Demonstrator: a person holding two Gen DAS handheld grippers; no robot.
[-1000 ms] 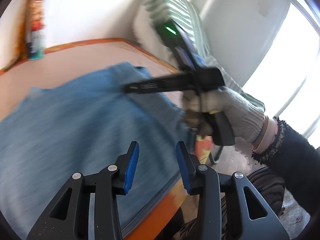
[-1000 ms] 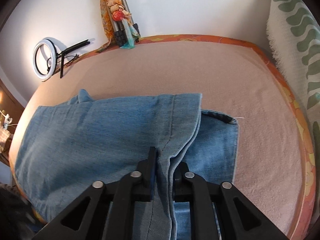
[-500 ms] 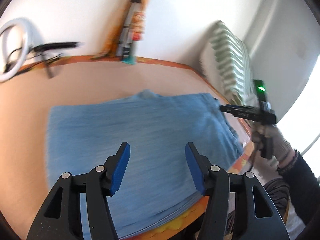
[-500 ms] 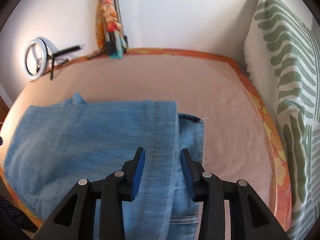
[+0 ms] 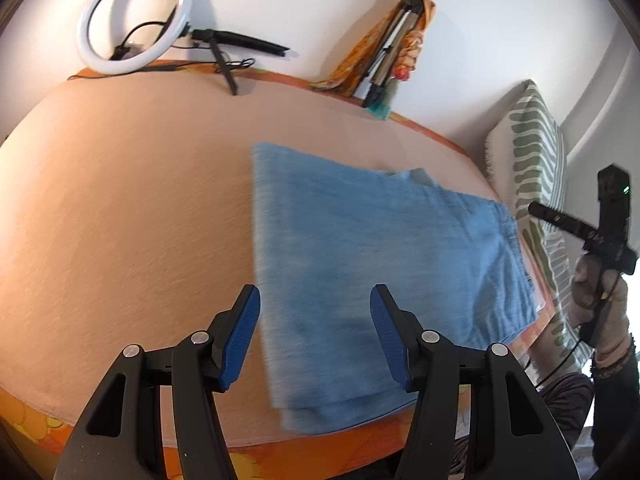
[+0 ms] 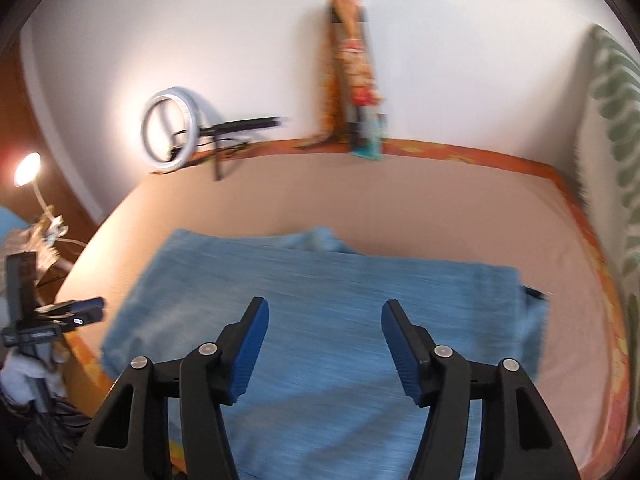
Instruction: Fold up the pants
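Note:
Blue denim pants (image 5: 372, 264) lie folded flat on the pink bed cover, near its front edge; they also show in the right wrist view (image 6: 328, 320). My left gripper (image 5: 315, 336) is open and empty, held above the pants' left edge. My right gripper (image 6: 324, 348) is open and empty above the middle of the pants. The right gripper shows at the far right of the left wrist view (image 5: 592, 224), off the bed. The left gripper shows at the left edge of the right wrist view (image 6: 60, 316).
The pink bed cover (image 5: 120, 220) has an orange border. A ring light (image 5: 132, 16) and a folded tripod with cloth (image 5: 388, 56) lean on the back wall. A green-patterned towel (image 5: 532, 168) hangs at the right. A lit lamp (image 6: 28, 168) stands far left.
My right gripper let go of the pants' edge, opened and pulled back and up. My left gripper opened wider and swung left, off the pants. The pants lie flat.

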